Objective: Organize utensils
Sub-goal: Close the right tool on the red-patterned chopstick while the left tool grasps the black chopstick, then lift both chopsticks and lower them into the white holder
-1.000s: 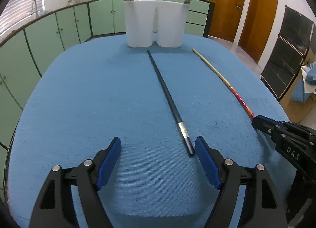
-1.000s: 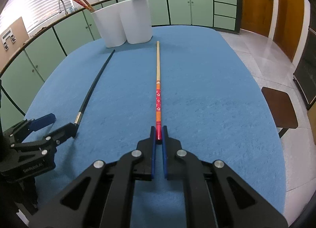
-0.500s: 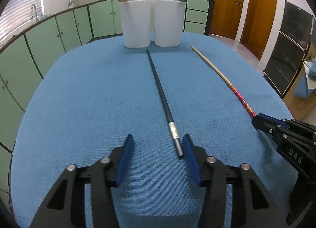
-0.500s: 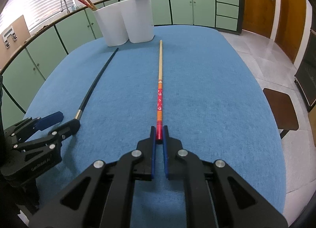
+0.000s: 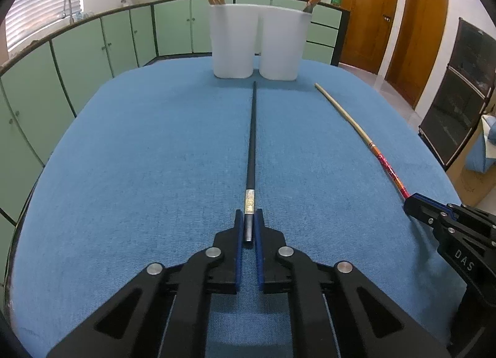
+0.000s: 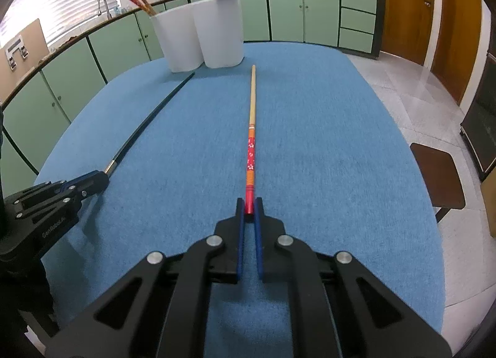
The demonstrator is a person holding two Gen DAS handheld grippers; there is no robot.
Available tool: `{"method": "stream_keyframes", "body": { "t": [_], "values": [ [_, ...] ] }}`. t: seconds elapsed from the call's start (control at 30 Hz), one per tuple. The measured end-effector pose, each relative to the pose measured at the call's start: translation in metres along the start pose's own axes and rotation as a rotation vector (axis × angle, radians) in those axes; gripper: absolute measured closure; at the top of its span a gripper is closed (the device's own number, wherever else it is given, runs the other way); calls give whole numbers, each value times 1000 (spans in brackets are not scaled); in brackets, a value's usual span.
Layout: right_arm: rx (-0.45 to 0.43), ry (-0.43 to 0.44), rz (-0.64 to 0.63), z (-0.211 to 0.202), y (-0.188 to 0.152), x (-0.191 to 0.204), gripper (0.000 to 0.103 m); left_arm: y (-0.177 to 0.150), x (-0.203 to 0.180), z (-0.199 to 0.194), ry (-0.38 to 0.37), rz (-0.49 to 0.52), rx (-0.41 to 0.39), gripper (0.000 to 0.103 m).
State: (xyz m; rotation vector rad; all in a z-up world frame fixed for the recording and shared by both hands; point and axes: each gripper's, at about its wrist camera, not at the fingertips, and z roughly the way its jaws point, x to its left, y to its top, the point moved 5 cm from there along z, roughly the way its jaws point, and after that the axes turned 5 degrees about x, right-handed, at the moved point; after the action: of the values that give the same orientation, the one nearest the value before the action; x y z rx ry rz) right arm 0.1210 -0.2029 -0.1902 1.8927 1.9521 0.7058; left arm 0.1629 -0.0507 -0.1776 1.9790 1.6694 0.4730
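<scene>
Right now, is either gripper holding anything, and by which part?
Yes. The left gripper pinches the black chopstick at its thick end; the right gripper pinches the red-patterned chopstick at its red end.

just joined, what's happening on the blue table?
A person is sorting chopsticks with two handheld grippers. The left gripper is shut on the butt end of the long black chopstick with a silver band; the right gripper is shut on the red end of the bamboo chopstick with red-and-orange patterned handle. Both sticks lie flat on the blue cloth table, tips toward the twin white plastic utensil holder, which already holds chopsticks.
</scene>
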Motion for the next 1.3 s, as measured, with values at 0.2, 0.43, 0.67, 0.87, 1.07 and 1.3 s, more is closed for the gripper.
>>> {"method": "stream_keyframes", "body": {
  "t": [0.2, 0.43, 0.67, 0.87, 1.07, 1.3],
  "values": [
    [-67, -9, -22, -22, 9, 2, 98, 10, 1, -28, 4, 11, -68, 97],
    [-141, 8, -20, -54, 26, 0, 98, 34, 4, -72, -1, 19, -177, 97],
    [-218, 16, -57, -91, 54, 0, 98, 61, 10, -103, -13, 25, -257, 97],
    [-248, 63, -48, -111, 84, -2, 98, 77, 10, -119, -20, 37, -307, 97],
    [-280, 85, -73, -128, 111, 6, 98, 94, 9, -130, -28, 58, -342, 97],
    [-260, 150, -126, -136, 150, 22, 98, 122, 4, -133, -76, 81, -353, 97]
  ]
}}
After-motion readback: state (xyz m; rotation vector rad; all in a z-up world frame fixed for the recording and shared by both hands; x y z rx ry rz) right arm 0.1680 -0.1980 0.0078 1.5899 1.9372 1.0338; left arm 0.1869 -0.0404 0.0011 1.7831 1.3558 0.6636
